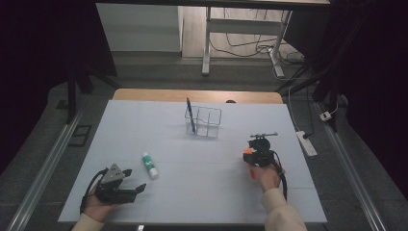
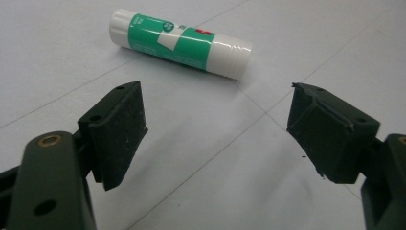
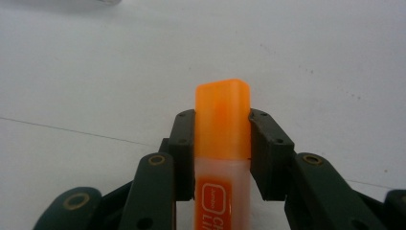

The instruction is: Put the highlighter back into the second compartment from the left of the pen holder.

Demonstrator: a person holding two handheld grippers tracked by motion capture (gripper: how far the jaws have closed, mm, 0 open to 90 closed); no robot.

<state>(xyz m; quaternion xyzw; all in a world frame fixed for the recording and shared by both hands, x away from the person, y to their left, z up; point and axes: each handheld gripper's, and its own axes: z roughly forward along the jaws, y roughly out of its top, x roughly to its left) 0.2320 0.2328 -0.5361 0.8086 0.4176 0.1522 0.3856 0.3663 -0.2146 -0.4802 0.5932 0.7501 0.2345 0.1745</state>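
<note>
holding an orange highlighter (image 3: 222, 143) in the right tool (image 3: 222, 120), jaws pressing on both sides of it just below the orange cap, cap end sticking out past the jaw tips. in the high view the right tool (image 1: 257, 153) is sitting over the right part of the table (image 1: 202, 192), highlighter (image 1: 248, 153) showing orange at the tool's left and again lower down by the hand (image 1: 267, 175).

left tool (image 2: 218, 120) is gaping wide with nothing between the jaws, both pads bare. glue stick (image 2: 179, 42), white with a green label, is lying on its side on the table (image 2: 57, 57) just ahead of the left tool's jaws, not touching either one, long axis running across the tool's line of sight. from the high view the left tool (image 1: 130, 185) is resting low near the front left corner of the table, glue stick (image 1: 149, 165) near it, up and to its right, jaw tips pointing roughly that way.

clear wire-frame holder (image 1: 203, 121) is standing well ahead of both tools near the far middle of the table, a blue pen (image 1: 190, 114) leaning upright in its left compartment. holder is well apart from the right tool, up and to its left.
</note>
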